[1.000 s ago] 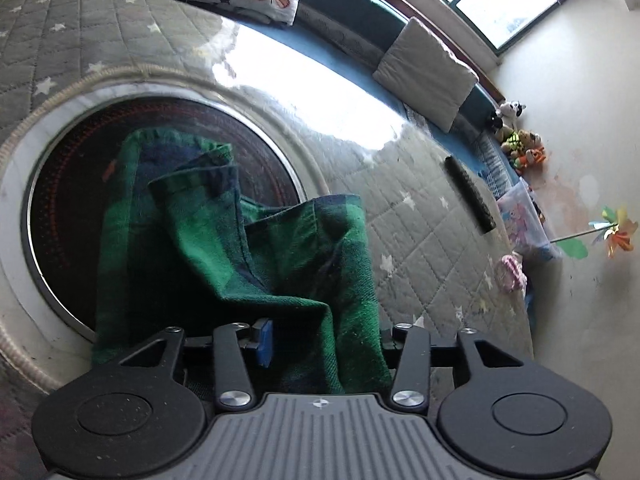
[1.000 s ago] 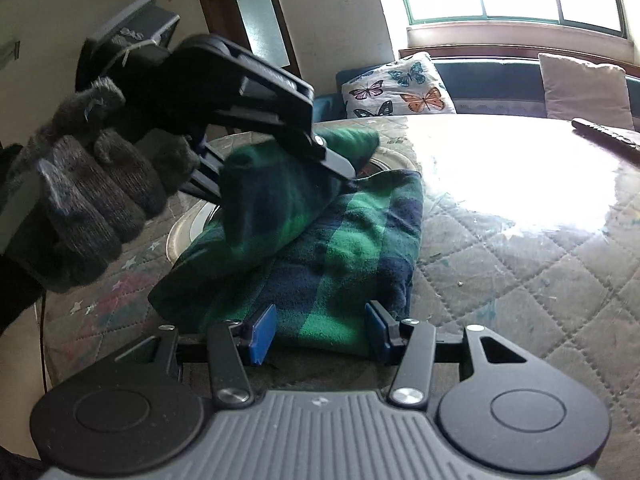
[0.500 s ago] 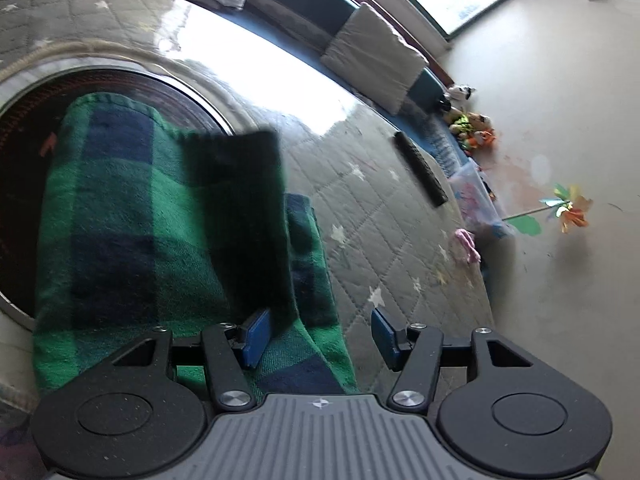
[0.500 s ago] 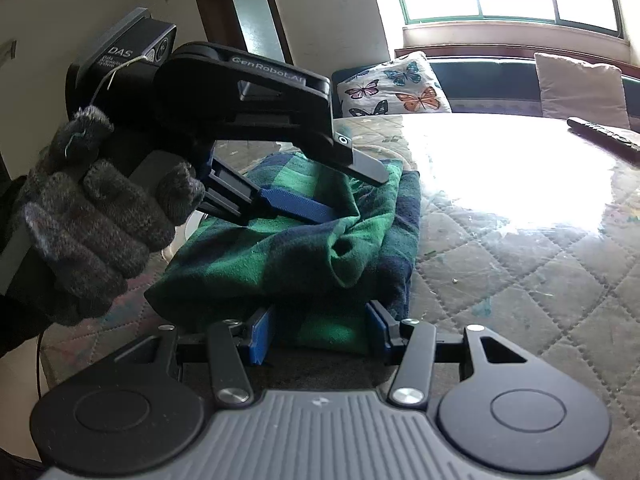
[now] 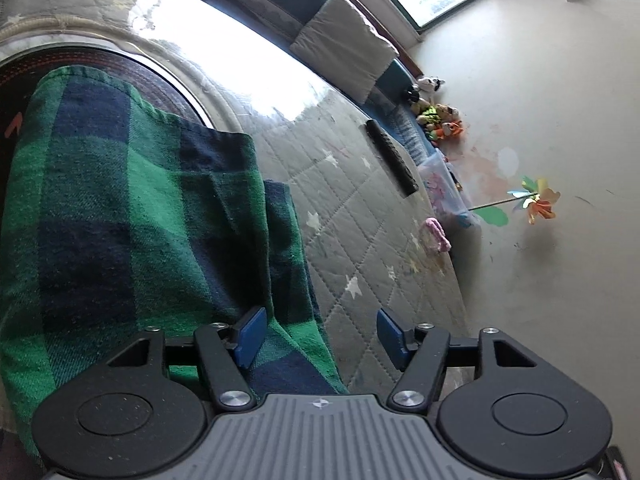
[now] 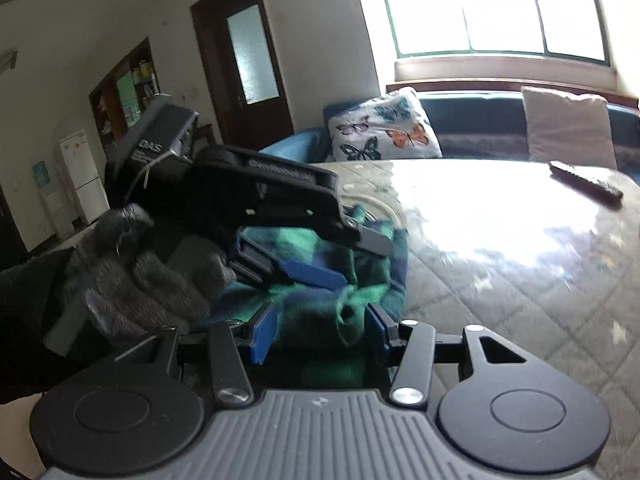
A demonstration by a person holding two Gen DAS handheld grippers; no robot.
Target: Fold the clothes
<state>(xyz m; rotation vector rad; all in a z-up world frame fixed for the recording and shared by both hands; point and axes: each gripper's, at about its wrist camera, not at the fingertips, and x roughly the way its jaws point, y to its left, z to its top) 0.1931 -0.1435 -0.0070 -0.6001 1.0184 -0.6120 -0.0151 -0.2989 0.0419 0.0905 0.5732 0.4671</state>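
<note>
A second ago the green and blue checked cloth [image 5: 132,216] was bunched up, with one flap lifted high by the left claw [image 5: 316,334]. Now, in the left wrist view, that flap lies flat on top of the rest. The cloth fills the left half of the frame, in layers, and the top layer's edge runs down the middle. So one fold looks laid down, and the cloth is a smaller, neater pile. I cannot tell if more folds are needed.

The cloth sits partly on a dark round plate [image 5: 160,76] at the upper left, and on the grey quilted table cover [image 5: 360,240] with little stars.

The left claw was pinching the cloth a second ago. Now its blue pads are wide apart and hold nothing. The left pad [image 5: 250,334] is over the cloth's edge; the right pad is over the bare cover.

In the right wrist view, a grey gloved hand [image 6: 140,280] at the middle left holds the left claw over the cloth [image 6: 320,280]. At the bottom middle, the right claw [image 6: 318,330] is open too, as it was before. The near end of the cloth sits between its pads. I cannot tell if the pads touch it, and they are not squeezing it.

A dark remote [image 6: 584,186] lies far off at the upper right.
</note>
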